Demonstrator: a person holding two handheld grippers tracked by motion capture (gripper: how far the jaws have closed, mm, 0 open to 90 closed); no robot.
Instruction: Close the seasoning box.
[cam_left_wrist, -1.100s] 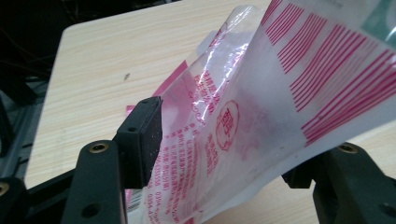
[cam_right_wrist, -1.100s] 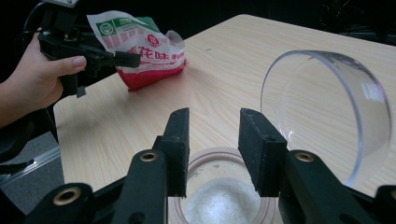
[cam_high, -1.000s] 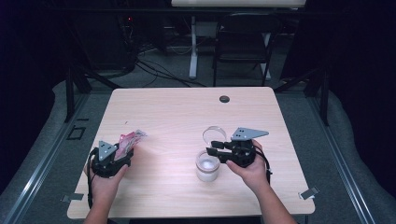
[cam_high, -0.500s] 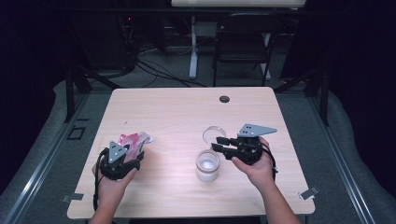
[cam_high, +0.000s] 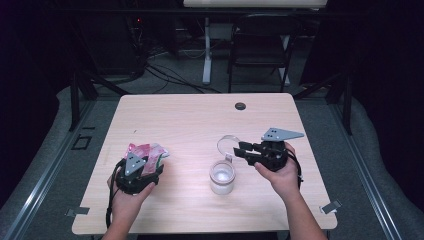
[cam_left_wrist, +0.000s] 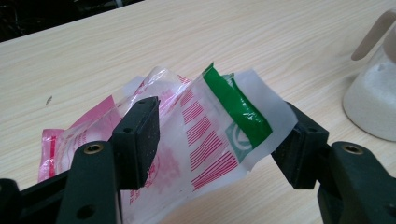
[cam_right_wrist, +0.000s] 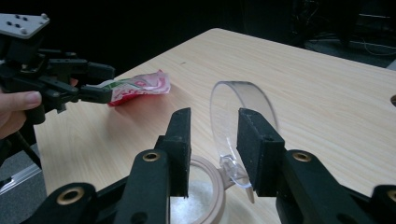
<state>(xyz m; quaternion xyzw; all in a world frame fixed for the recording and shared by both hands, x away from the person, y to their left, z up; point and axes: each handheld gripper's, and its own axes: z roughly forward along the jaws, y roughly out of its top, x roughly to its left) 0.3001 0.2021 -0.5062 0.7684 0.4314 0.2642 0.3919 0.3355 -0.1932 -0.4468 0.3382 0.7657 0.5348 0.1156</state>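
Note:
Two plastic packets (cam_high: 146, 151), one pink, one clear with red stripes and a green strip (cam_left_wrist: 219, 126), lie at the table's left. My left gripper (cam_high: 151, 162) stands open with a jaw on each side of the striped packet, which arches up and touches the right-hand jaw. In the right gripper view that gripper (cam_right_wrist: 107, 85) has the packets (cam_right_wrist: 140, 86) jutting from its tips. A small jar of white powder (cam_high: 222, 176) stands mid-table, its clear hinged lid (cam_high: 228, 142) flipped up. My right gripper (cam_right_wrist: 212, 135) is open, its jaws straddling the lid (cam_right_wrist: 243, 100) just above the jar (cam_right_wrist: 201, 196).
The wooden table (cam_high: 200, 125) has a black round grommet (cam_high: 240, 106) near its far edge. A chair (cam_high: 260, 40) and cables stand on the floor beyond. The jar (cam_left_wrist: 373, 102) sits to the right of the packets in the left gripper view.
My left gripper has slid right until its jaws sit around the packets. The right gripper has drifted slightly right and farther away. The jar and lid have not moved.

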